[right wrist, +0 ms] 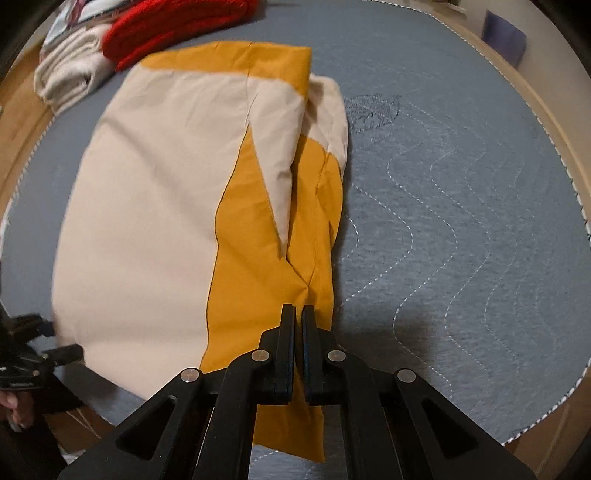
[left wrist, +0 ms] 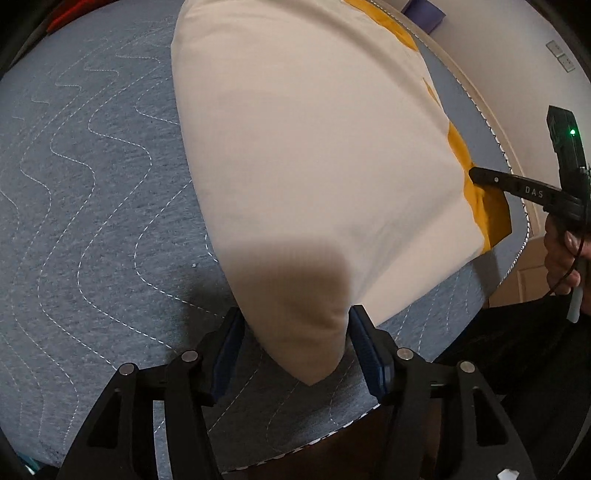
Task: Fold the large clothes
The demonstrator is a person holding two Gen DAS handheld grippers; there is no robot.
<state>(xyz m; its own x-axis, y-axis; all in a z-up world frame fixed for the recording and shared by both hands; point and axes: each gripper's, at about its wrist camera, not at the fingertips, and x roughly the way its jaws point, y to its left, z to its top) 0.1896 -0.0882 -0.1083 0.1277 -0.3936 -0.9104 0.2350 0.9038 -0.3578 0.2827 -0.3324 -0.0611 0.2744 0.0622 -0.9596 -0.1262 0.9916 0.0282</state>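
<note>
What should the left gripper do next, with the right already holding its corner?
Probably close the left gripper on the cream corner lying between its open jaws. The right gripper is already shut on the garment's orange edge, so both corners could lift together.

In the right wrist view the red cloth is cut by the top edge, and the folded beige pile beside it is blurred. The left hand-held gripper is cut by the left edge and blurred. The fingertips hide the pinched fold of the garment. In the left wrist view the purple item is too cut off to identify.
</note>
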